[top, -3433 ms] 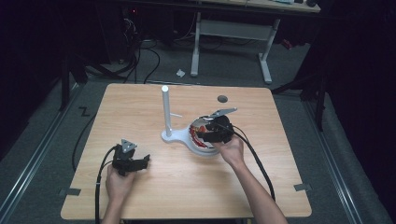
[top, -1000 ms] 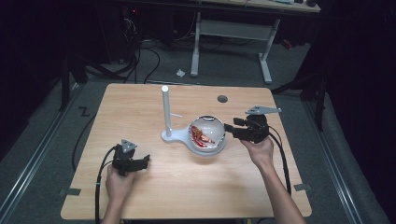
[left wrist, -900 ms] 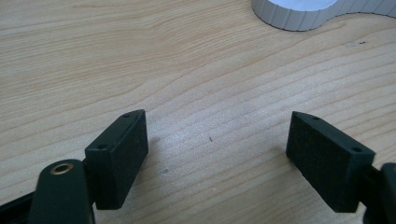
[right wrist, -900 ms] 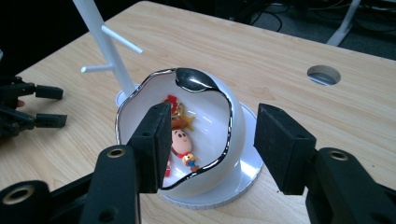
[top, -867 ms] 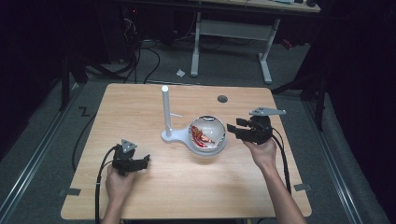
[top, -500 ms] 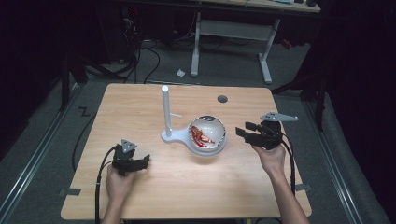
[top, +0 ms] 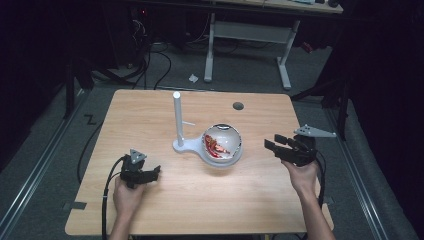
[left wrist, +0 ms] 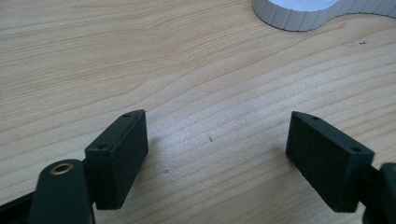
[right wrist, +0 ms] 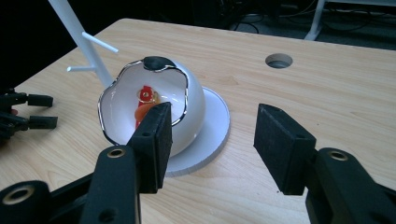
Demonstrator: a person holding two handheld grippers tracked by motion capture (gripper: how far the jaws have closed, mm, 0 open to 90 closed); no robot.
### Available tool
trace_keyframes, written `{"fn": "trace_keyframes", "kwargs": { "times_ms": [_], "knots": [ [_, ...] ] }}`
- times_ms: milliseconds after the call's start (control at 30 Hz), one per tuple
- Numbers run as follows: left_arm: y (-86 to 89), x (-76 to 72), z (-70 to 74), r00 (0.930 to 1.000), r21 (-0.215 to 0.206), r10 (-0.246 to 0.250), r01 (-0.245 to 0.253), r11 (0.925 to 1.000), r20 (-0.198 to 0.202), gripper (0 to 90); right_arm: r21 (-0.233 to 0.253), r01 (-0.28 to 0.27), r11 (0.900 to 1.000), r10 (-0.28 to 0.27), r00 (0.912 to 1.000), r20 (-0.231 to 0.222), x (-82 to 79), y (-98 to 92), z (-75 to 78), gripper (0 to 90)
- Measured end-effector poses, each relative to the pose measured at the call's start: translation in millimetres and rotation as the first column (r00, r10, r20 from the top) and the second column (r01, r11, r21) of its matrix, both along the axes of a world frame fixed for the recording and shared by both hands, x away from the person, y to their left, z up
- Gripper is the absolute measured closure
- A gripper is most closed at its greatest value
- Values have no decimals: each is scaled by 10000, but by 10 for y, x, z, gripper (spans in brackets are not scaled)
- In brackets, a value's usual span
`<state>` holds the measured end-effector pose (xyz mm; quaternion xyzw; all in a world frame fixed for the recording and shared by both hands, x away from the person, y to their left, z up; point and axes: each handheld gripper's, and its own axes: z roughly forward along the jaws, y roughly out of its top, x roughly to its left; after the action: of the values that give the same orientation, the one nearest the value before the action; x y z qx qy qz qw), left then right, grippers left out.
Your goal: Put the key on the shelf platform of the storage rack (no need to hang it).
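A white egg-shaped bowl (top: 223, 143) with a wavy metal rim stands on the round end of a white base (top: 186, 146) in the middle of the table. Red and orange pieces (right wrist: 144, 105) lie inside the bowl (right wrist: 187, 102). A thin white post (top: 177, 117) with a side peg rises from the base. My right gripper (top: 271, 146) is open and empty, held to the right of the bowl and apart from it, its jaws pointing at it. My left gripper (top: 154, 172) rests open and empty low over the wood at the front left; its own view shows the base's ribbed edge (left wrist: 303, 14).
The wooden table (top: 150, 115) has a round cable hole (top: 238, 106) at the back right. Cables trail off the table's left front edge (top: 105, 200). A desk frame (top: 250, 35) and floor cables lie beyond the far edge.
My right gripper has drawn back from the bowl to the right and slightly toward the front, and is now clear of it. The left gripper has stayed still.
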<state>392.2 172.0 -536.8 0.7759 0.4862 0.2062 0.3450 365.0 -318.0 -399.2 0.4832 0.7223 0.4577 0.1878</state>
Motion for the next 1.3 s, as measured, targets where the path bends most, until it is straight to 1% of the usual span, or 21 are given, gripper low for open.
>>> {"fn": "trace_keyframes", "kwargs": {
  "times_ms": [100, 300, 400, 567, 800, 1033, 1300],
  "knots": [
    [0, 0, 0, 10000, 1, 3, -3, 10000, 2, 214, 53, 64, 10000, -64, 10000, 0, -36, -49, -25, 469],
    [-1, 1, 0, 10000, -7, 19, -19, 10000, -1, 216, -7, 124, 9999, -124, 9998, -159, -109, -108, -87, 479],
    [-1, 1, 0, 10000, -5, 19, -19, 10000, -1, 216, 39, 184, 9998, -183, 9996, -217, -145, -137, -124, 479],
    [-1, 1, 0, 10000, -6, 19, -19, 10000, -2, 216, 69, 242, 9997, -240, 9995, -223, -189, -178, -182, 479],
    [0, 1, 0, 10000, -6, 20, -20, 10000, 0, 216, 209, 296, 9993, -287, 9987, -412, -233, -188, -284, 479],
    [0, 1, 0, 10000, -2, 16, -16, 10000, -4, 216, 410, 243, 9989, -218, 9979, -607, -255, -171, -426, 480],
    [0, 1, 0, 10000, -6, 18, -18, 10000, -3, 216, 401, 187, 9990, -154, 9966, -806, -262, -130, -545, 481]
  ]
}}
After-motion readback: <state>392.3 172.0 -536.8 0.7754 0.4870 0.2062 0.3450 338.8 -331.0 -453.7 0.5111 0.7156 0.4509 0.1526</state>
